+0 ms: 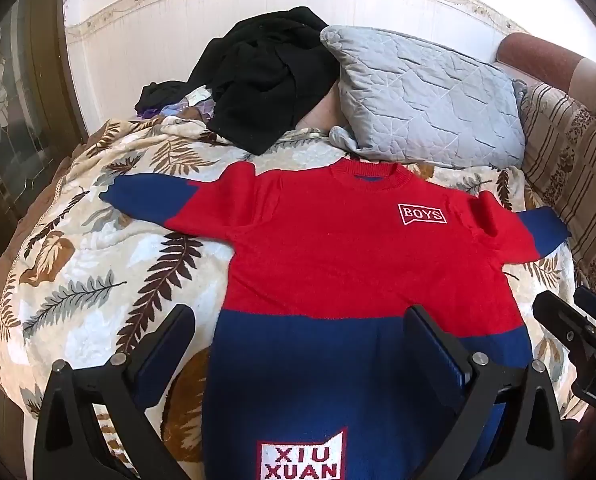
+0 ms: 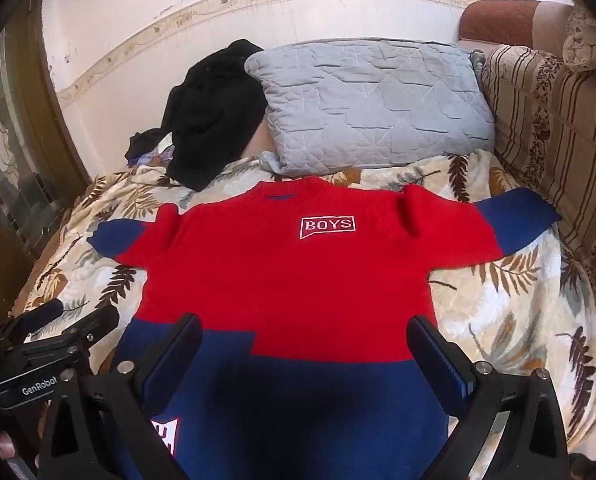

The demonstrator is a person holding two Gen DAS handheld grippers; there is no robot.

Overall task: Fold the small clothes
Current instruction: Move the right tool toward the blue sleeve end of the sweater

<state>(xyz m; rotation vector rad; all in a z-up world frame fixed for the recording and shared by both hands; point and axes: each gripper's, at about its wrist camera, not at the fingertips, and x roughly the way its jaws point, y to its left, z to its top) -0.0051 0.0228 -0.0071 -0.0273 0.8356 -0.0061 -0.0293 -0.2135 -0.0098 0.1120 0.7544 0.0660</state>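
A small red-and-navy knit sweater (image 1: 350, 256) lies face up and spread flat on a leaf-print blanket (image 1: 98, 280), collar toward the far wall, both sleeves stretched out to left and right with navy cuffs. A white "BOYS" patch (image 2: 328, 225) sits on the red chest, and a "XIU XUAN" label (image 1: 302, 458) on the navy lower band (only its corner shows in the right wrist view).

The left gripper (image 1: 298, 320) hangs above the near hem with its jaws wide apart, holding nothing. The right gripper (image 2: 304, 332) does likewise over the hem, jaws spread and empty; the two are side by side.

Beyond the collar a grey quilted pillow (image 2: 374, 108) rests, and to its left a heap of black clothing (image 1: 266, 80). A striped sofa cushion (image 2: 554, 128) borders the right side.
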